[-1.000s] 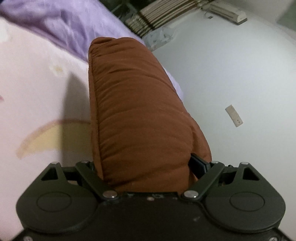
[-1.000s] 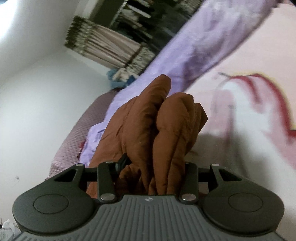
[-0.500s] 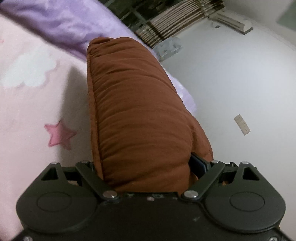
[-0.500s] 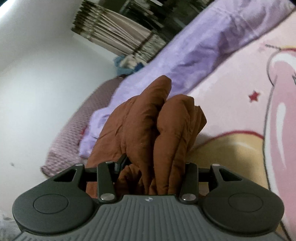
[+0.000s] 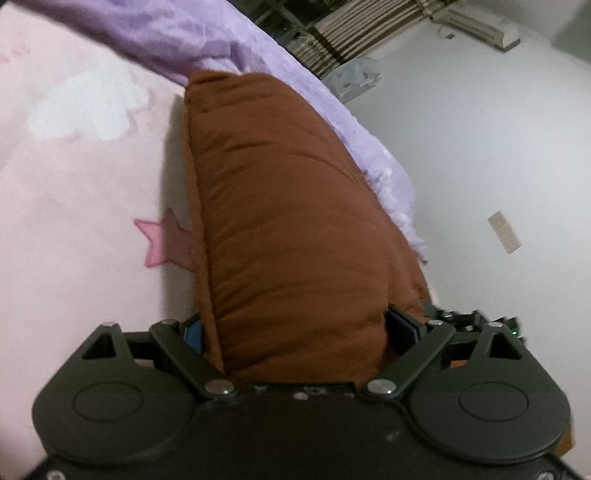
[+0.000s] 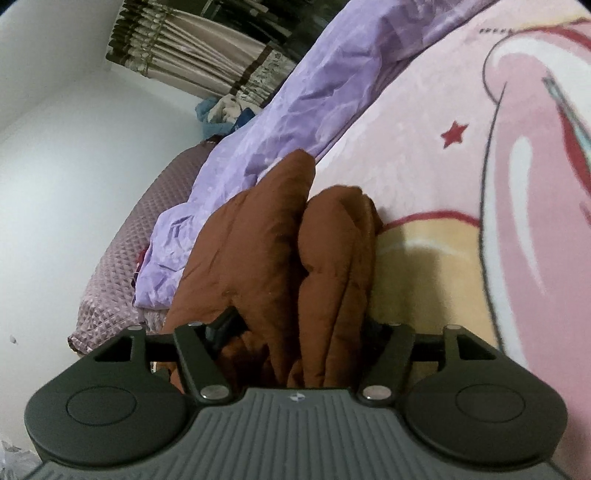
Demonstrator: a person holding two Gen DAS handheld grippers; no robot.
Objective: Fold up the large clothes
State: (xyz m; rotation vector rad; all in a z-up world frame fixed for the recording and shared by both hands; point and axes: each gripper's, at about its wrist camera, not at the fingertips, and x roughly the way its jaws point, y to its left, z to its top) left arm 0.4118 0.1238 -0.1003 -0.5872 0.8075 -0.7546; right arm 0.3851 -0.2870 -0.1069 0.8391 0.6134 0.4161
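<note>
A large rust-brown padded garment point(image 5: 291, 229) fills the middle of the left wrist view. My left gripper point(image 5: 295, 332) is shut on a thick fold of it, which hides the fingers. In the right wrist view the same brown garment point(image 6: 295, 258) stands bunched in two upright folds, and my right gripper point(image 6: 295, 332) is shut on them. Both grippers hold the garment above a pink blanket point(image 5: 74, 184) with star and cloud prints, which also shows in the right wrist view point(image 6: 424, 177).
A purple quilt point(image 6: 314, 96) lies crumpled along the far edge of the bed; it also shows in the left wrist view point(image 5: 184, 33). A mauve textured cover point(image 6: 118, 280) hangs at the bed's side. Curtains point(image 6: 192, 59) and white walls stand behind.
Both grippers have moved across the pink blanket with the garment held; the blanket's star and cartoon prints have shifted in both views. The grips have not changed.
</note>
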